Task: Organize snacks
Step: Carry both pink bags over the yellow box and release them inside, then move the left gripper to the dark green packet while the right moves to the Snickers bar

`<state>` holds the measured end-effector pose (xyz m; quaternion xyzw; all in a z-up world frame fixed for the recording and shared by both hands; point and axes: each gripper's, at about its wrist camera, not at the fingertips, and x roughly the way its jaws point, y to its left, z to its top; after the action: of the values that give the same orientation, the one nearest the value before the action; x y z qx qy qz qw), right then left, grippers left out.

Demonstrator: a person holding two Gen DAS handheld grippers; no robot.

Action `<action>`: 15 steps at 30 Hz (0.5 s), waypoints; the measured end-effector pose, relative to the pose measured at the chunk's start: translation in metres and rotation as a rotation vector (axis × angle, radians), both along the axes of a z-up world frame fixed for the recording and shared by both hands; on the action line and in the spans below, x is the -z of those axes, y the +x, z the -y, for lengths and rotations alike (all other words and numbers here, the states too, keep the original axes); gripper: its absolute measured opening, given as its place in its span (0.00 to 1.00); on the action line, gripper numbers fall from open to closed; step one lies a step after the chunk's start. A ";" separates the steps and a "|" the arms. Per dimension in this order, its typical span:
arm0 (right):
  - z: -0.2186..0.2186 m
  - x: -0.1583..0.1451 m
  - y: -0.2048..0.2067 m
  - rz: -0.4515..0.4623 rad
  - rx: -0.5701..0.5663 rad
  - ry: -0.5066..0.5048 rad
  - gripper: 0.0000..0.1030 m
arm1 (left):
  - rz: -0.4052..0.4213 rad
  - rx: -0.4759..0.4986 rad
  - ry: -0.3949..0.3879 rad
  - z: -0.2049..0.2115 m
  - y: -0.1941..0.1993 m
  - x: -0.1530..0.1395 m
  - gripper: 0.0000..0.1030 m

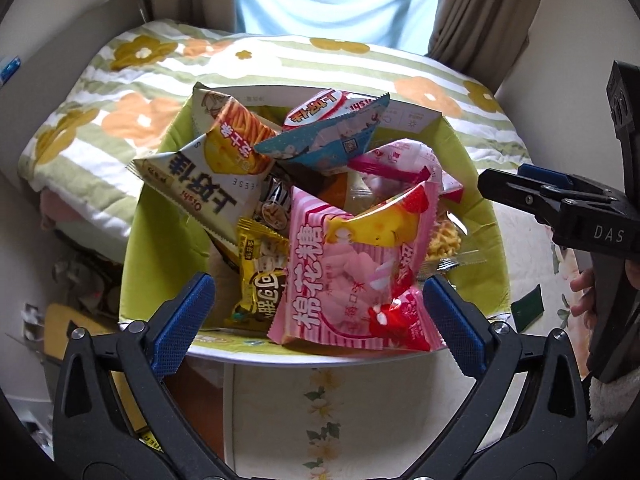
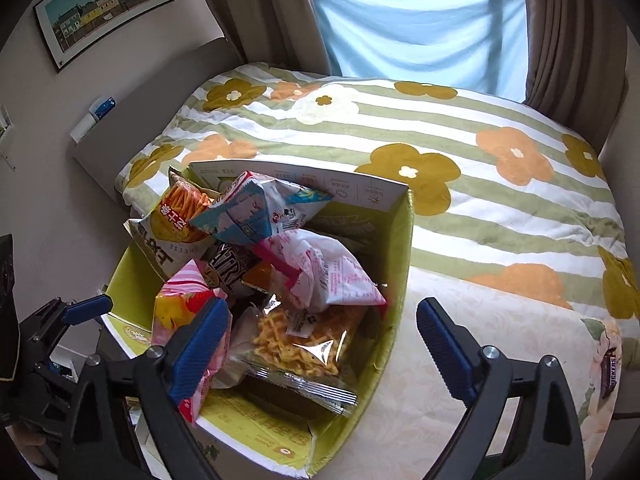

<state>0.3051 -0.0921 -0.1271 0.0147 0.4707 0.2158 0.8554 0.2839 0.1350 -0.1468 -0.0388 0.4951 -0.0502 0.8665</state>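
Observation:
A cardboard box [image 1: 160, 248] with a green lining holds several snack bags. A pink marshmallow bag [image 1: 352, 280] leans at its near side beside a yellow chocolate pack [image 1: 260, 276], with a cheese-stick bag [image 1: 208, 176] and a blue-and-white bag [image 1: 328, 136] behind. My left gripper [image 1: 320, 320] is open over the box's near rim; the pink bag lies between its fingers without being pressed. My right gripper [image 2: 322, 344] is open above the box [image 2: 400, 260], over a clear bag of fried noodle snack [image 2: 304, 344] that neither pad touches. Behind it lies a white-and-pink bag [image 2: 332, 272].
The box stands on a surface with a pale flowered cloth [image 2: 460, 400], against a bed with a striped flower quilt [image 2: 440, 120]. A Snickers bar [image 2: 610, 372] lies on the cloth at the far right. Brown curtains [image 2: 568, 40] and a blue drape hang behind. A hand [image 1: 580, 284] holds the right gripper.

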 end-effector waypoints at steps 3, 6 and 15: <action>0.007 -0.001 -0.006 0.000 0.019 0.007 0.91 | 0.006 0.010 0.014 0.009 -0.006 -0.002 1.00; 0.013 -0.004 -0.013 0.000 0.031 0.013 0.91 | 0.022 0.022 0.020 0.014 -0.010 -0.009 1.00; 0.045 -0.018 -0.038 0.002 0.116 0.008 0.91 | 0.038 0.098 0.006 0.039 -0.008 -0.025 1.00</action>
<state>0.2676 -0.1366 -0.1095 0.0451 0.4674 0.1679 0.8668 0.2761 0.0959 -0.1213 -0.0108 0.4802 -0.0916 0.8723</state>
